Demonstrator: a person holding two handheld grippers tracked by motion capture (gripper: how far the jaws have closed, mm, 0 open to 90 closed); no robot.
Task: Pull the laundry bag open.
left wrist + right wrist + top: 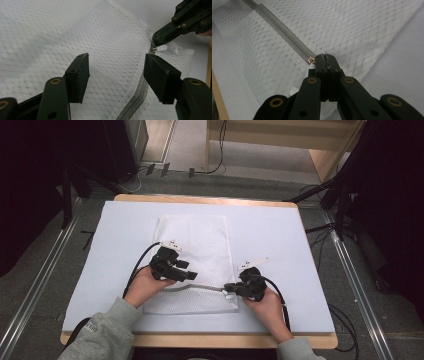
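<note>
Pinching the zip pull (160, 48) at its tips, the right gripper (325, 58) has both jaws pressed together, with the grey zip (279, 29) running away ahead of it across the mesh bag (192, 245). The left gripper (116, 75) is spread wide above the bag, the zip passing just under its right jaw, gripping nothing. With only 1 tool holding, I judge a pull could drag and bunch the loose mesh, jam the slider, or slip the small pull free.

White diamond-mesh laundry bag (200, 247), grey zipper (282, 32), black tongs (117, 77).
</note>
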